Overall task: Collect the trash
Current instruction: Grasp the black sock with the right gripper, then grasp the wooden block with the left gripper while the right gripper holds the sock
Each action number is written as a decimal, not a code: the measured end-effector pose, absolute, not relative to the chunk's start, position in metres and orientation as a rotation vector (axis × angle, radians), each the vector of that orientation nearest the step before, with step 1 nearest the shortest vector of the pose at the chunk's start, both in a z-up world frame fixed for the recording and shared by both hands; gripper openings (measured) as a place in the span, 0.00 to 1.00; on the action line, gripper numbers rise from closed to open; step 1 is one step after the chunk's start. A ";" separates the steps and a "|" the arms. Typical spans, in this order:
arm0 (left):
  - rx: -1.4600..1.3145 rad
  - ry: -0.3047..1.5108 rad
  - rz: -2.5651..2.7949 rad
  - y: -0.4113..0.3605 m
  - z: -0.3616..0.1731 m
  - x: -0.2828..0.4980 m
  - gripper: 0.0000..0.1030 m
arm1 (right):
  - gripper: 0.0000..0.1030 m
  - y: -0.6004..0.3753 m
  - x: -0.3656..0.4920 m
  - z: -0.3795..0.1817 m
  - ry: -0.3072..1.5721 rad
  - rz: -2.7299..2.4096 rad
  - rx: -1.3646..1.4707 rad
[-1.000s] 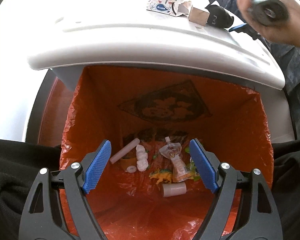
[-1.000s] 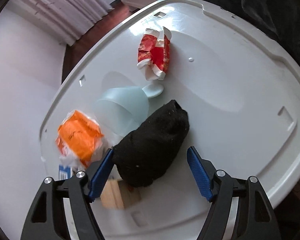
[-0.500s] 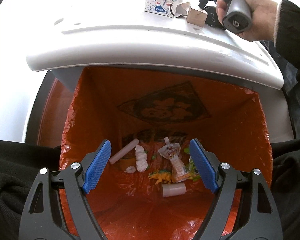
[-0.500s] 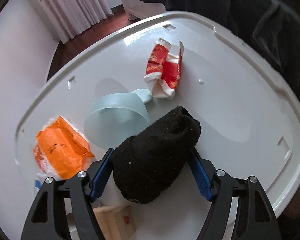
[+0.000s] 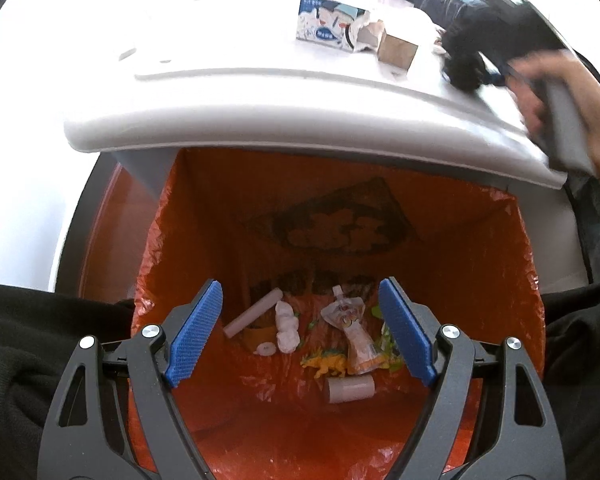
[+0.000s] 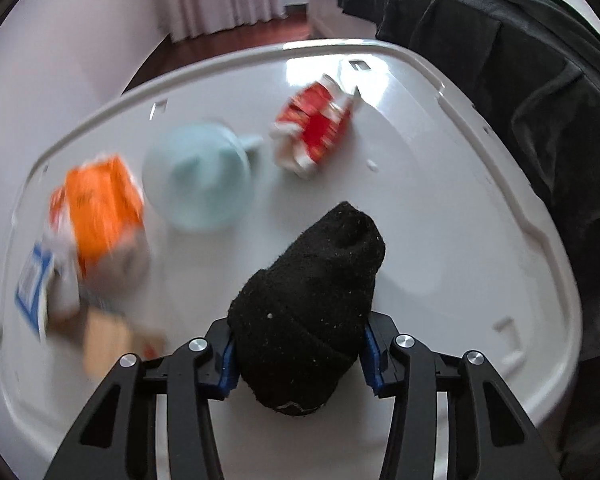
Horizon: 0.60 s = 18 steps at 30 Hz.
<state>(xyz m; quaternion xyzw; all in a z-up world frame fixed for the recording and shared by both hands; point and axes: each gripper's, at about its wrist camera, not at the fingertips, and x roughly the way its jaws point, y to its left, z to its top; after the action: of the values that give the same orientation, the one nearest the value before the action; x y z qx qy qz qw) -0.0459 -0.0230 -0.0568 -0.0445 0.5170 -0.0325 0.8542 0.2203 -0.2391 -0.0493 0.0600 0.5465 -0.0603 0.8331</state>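
— Got the sock?
— Right gripper [image 6: 298, 354] jaws just closed on the black sock [image 6: 308, 304] on the white bench [image 6: 440, 220], lifted perhaps.
— The left gripper [image 5: 300, 334]?
— Jaws apart, empty, over the orange-lined bin [image 5: 480, 248].

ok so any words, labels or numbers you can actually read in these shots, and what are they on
Nothing can be read for certain.
Blue and white carton: printed characters, too small to read.
Orange bin liner: dark printed emblem and a row of characters, too faint and creased.
Pouch in the bin: print too small.
Red and white wrapper: blurred.
Orange packet: blurred.
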 end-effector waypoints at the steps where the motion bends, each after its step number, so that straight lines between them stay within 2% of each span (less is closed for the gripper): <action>1: -0.091 1.083 -0.070 -0.023 -0.056 -0.045 0.76 | 0.45 -0.247 0.212 -0.048 1.171 -0.107 0.119; 9: -0.058 0.967 -0.159 -0.052 -0.022 -0.010 0.76 | 0.45 -0.303 0.184 -0.046 1.193 -0.065 0.073; 18: -0.174 0.821 -0.280 -0.092 0.005 0.082 0.76 | 0.46 -0.326 0.185 -0.044 1.194 -0.040 0.171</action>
<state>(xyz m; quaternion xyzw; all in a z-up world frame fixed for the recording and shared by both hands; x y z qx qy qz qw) 0.0817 -0.0918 0.0053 -0.0843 0.3973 -0.1354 0.9037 0.1855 -0.3258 -0.0438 0.0802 0.5615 -0.0190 0.8234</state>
